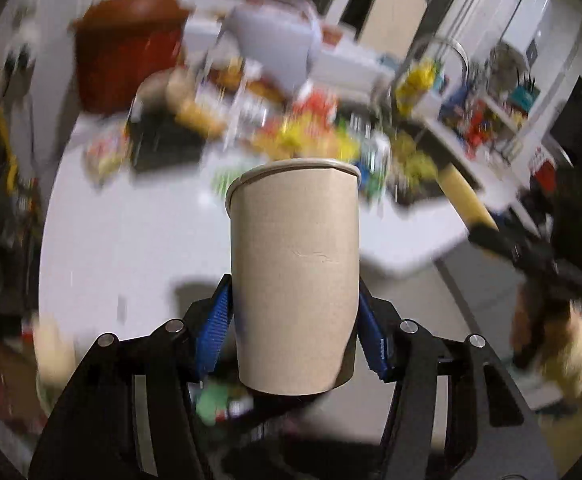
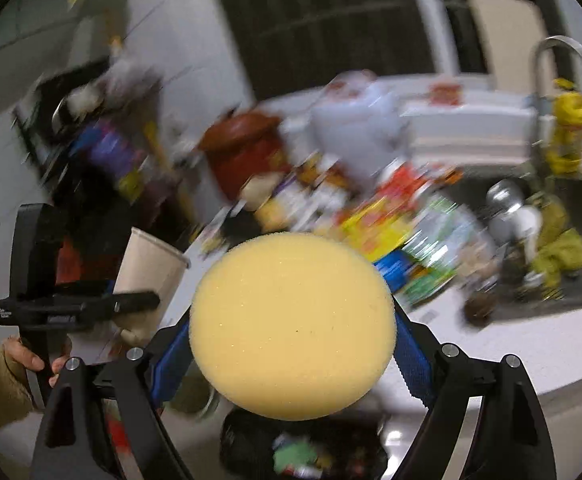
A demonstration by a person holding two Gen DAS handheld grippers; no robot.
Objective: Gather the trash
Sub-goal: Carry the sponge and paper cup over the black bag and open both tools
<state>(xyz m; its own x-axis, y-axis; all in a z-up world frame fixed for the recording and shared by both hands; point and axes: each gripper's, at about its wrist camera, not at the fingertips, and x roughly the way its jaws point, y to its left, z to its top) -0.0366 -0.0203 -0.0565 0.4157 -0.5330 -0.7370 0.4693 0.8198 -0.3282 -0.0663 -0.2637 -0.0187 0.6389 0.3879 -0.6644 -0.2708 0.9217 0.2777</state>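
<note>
My left gripper (image 1: 293, 320) is shut on a brown paper cup (image 1: 295, 276), held upright above the white counter (image 1: 131, 240). The cup also shows in the right wrist view (image 2: 147, 272), with the left gripper (image 2: 91, 304) around it. My right gripper (image 2: 291, 336) is shut on a round yellow sponge (image 2: 291, 324), held in the air off the counter's front edge. In the left wrist view the sponge shows edge-on (image 1: 465, 196) at the right. Below both grippers sits a dark bin (image 2: 247, 436) with trash in it. The background is blurred by motion.
The counter's back half holds a red pot (image 1: 131, 56), a white appliance (image 1: 275, 44) and a pile of colourful packets (image 1: 311, 132). A sink (image 2: 571, 248) with a tap (image 2: 559, 52) and yellow gloves is at the right.
</note>
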